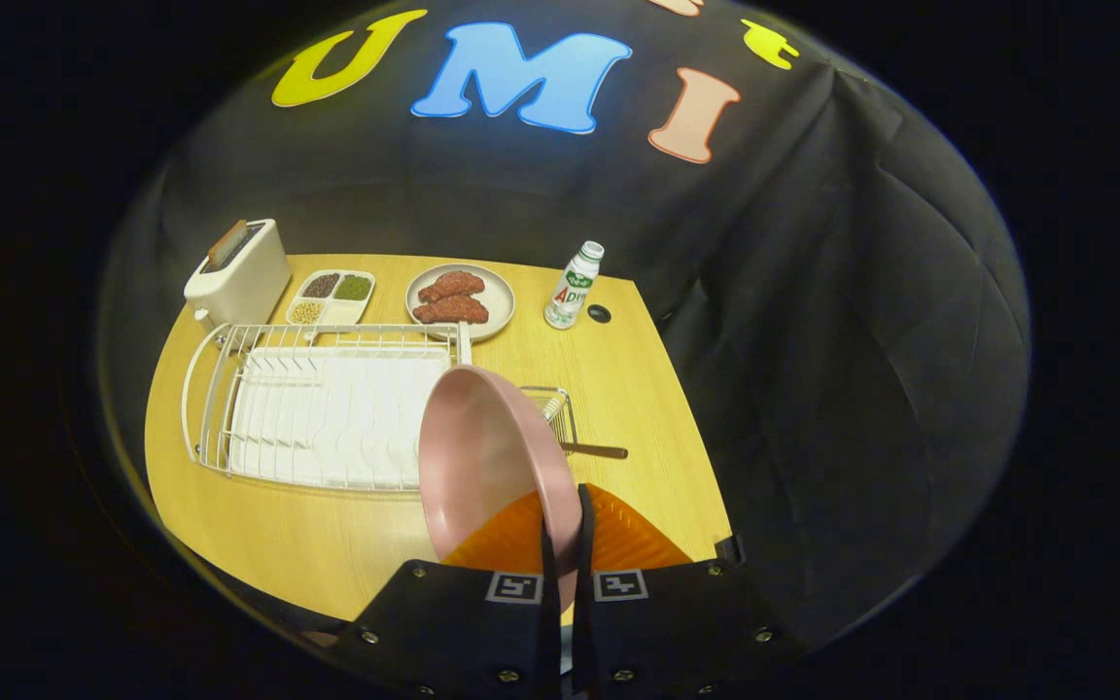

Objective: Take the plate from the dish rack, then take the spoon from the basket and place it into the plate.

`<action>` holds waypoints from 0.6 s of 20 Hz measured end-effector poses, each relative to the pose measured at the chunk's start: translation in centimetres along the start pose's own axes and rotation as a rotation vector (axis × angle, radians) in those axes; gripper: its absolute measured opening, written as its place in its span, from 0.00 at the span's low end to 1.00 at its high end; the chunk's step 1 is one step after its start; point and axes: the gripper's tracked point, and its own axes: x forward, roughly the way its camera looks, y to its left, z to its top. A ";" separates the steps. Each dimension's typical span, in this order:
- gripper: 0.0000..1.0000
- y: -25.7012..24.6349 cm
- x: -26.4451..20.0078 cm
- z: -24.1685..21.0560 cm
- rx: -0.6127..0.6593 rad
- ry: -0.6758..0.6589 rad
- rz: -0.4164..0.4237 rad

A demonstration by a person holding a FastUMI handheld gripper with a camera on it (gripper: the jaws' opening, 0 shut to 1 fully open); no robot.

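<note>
Between jaws: plate (482, 457) upright, edge-on.

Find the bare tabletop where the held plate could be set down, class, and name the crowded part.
Fingers grip the pink plate. Bare wood lies in front of the dish rack, and right of the basket, below the bottle. Crowded: the far edge, with toaster, divided tray, meat plate.

A pink plate (482, 467) is clamped on edge between the gripper (568, 544) fingers, held above a wooden table (638, 389) beside a white dish rack (317, 408).
</note>
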 end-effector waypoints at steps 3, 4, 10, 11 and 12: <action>0.05 -0.3 -0.4 -3.0 0.006 0.033 0.034; 0.05 -0.2 -0.4 -3.9 0.007 0.044 0.044; 0.05 0.7 1.0 -8.3 0.012 0.112 0.103; 0.05 0.9 1.5 -8.9 0.011 0.123 0.111; 0.05 1.0 1.8 -9.3 0.010 0.132 0.119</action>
